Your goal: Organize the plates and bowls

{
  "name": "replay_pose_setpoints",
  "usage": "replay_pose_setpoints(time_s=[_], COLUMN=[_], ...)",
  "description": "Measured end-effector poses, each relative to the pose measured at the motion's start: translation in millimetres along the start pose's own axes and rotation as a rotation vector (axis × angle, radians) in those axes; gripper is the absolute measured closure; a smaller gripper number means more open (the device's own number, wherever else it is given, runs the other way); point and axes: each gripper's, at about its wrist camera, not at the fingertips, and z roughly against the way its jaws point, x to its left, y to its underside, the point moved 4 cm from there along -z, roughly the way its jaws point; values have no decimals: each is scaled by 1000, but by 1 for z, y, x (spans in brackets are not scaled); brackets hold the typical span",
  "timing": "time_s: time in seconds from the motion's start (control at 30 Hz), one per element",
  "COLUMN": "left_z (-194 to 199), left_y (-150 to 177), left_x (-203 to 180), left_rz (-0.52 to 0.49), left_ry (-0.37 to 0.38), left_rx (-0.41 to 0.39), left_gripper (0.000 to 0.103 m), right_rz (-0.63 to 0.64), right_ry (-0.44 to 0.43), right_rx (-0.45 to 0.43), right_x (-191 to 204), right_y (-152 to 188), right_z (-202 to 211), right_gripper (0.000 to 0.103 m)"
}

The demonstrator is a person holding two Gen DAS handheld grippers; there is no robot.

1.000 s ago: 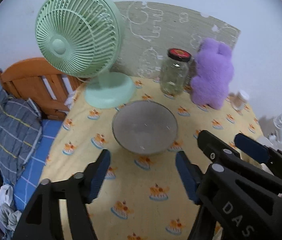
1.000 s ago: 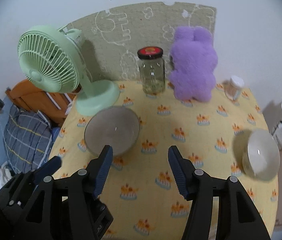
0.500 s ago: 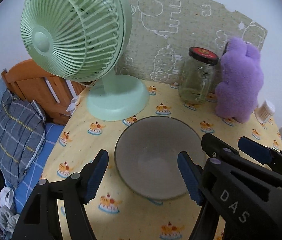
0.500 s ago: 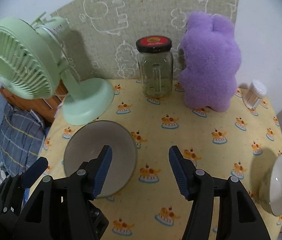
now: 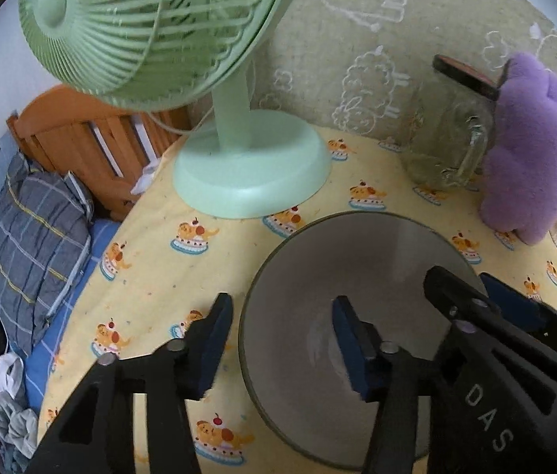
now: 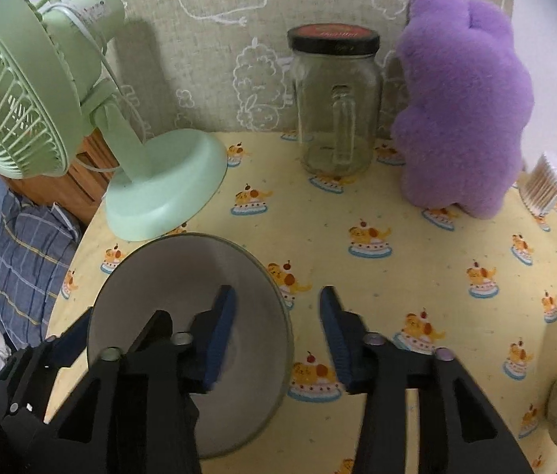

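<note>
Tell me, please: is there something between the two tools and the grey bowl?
Nothing visible. The left tool straddles the left rim of the grey bowl, and the right tool straddles its right rim. Both have just been closing. The fan stands behind the bowl, apart from it.

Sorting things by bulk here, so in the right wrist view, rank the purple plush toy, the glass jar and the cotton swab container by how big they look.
1. purple plush toy
2. glass jar
3. cotton swab container, partly cut off by the plush, yet clearly smallest
</note>
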Motion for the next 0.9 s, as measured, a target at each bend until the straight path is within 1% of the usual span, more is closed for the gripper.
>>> replay_pose_setpoints(time_s=[0.03,0.07,0.1,0.2,0.23,0.3,0.47,0.67,0.9], left_z=[-2,-3,-3,-3,-3,-2,8,28,58], left_y=[0,0,-1,-2,-1,2,14,36,51], left_x=[1,1,2,0,0,-1,-4,-13,-31], left_rz=[2,8,16,9,0,-16,-20,-60,-140], left_ry=[9,10,-5,-9,-8,-5,6,33,86], left_rx=[4,16,20,43,47,58,86,111,93], left_gripper=[65,71,72,72,72,72,72,72,72], right_rz=[2,-2,-5,-38,-31,-21,-24,-53,-124], right_ry=[-8,-26,-32,-44,-55,-50,-43,-21,26], right_rx=[6,16,21,27,39,40,51,73,49], right_x=[0,1,1,-1,-1,0,-3,-10,-18], right_y=[0,-1,-1,-3,-2,1,10,34,62], right_z=[-3,-5,-6,-6,-6,-3,9,31,68], right_gripper=[72,77,77,77,77,77,76,76,76])
